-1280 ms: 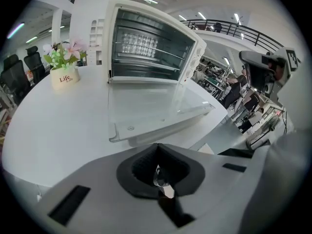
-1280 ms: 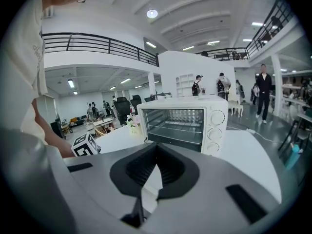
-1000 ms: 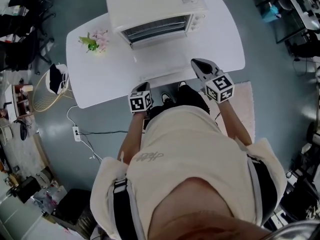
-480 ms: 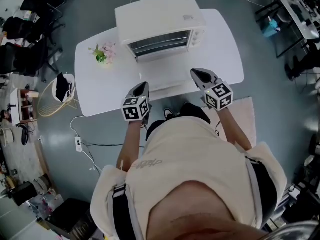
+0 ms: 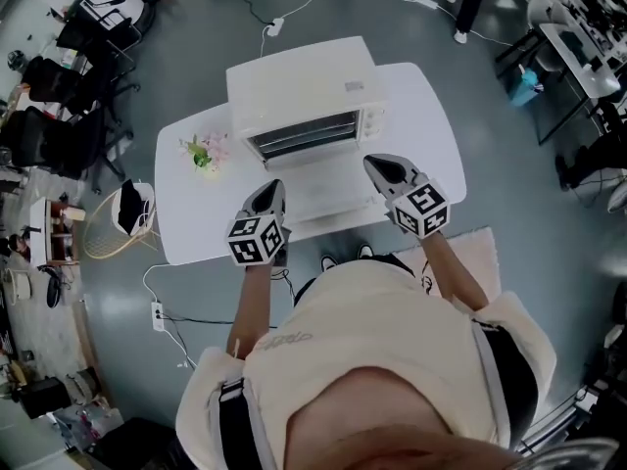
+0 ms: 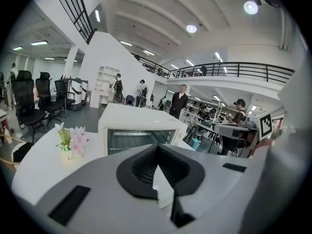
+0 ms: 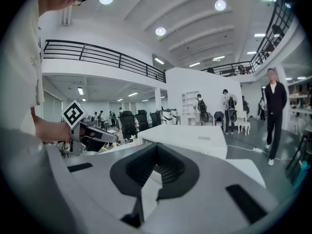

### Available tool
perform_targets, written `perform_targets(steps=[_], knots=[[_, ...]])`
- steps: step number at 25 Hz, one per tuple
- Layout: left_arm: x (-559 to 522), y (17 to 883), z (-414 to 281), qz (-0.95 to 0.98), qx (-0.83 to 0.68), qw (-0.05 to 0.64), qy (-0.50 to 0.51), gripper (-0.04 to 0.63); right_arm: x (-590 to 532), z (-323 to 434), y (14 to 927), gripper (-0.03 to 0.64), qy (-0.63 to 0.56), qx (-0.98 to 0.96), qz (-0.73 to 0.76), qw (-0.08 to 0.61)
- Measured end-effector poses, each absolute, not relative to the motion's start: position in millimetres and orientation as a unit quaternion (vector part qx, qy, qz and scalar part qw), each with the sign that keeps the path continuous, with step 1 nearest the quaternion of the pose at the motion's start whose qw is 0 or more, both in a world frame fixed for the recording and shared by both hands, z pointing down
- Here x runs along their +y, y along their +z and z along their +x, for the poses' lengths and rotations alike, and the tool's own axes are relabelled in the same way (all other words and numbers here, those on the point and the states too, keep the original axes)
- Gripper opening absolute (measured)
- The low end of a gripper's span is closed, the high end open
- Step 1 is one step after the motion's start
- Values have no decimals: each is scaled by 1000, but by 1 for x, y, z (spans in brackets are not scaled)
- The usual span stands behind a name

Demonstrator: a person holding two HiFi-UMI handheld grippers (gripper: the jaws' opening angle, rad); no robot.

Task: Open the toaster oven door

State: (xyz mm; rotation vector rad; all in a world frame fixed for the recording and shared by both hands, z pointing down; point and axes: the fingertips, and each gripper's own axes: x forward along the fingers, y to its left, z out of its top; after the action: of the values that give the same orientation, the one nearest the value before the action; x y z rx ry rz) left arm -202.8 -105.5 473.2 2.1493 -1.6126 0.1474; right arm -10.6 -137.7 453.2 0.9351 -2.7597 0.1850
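Seen from the head view, a person in a cream shirt (image 5: 377, 331) stands at the near edge of a white table (image 5: 196, 213), holding one gripper in each hand. The left gripper (image 5: 271, 189) and the right gripper (image 5: 380, 164) both hover over the table's near edge, well apart, one on either side of the oven door (image 5: 328, 186). In each gripper view the jaws are clenched tip to tip with nothing grasped; only pale surface shows through the small gap behind the tips. The door lies folded down flat toward the person, between the two grippers and touched by neither. Behind it the white toaster oven (image 5: 299, 81) sits near the table's far edge, its wire racks exposed in the open front. A small pot of pink flowers (image 5: 204, 151) stands on the table, to the left of the oven. A wicker basket (image 5: 118, 213) rests on the grey floor left of the table; black office chairs (image 5: 59, 76) stand farther off.
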Motion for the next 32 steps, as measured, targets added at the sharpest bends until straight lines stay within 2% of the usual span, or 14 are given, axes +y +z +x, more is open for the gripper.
perform_targets(steps=[20,32], knots=[[-140,325,-195,791,-609,54,-21,18,-169,6,343,6,-47,-945,323,32],[-134,330,-188,789,-612,55,-13,20,-162,8,341,6,-46,-941,333,30]])
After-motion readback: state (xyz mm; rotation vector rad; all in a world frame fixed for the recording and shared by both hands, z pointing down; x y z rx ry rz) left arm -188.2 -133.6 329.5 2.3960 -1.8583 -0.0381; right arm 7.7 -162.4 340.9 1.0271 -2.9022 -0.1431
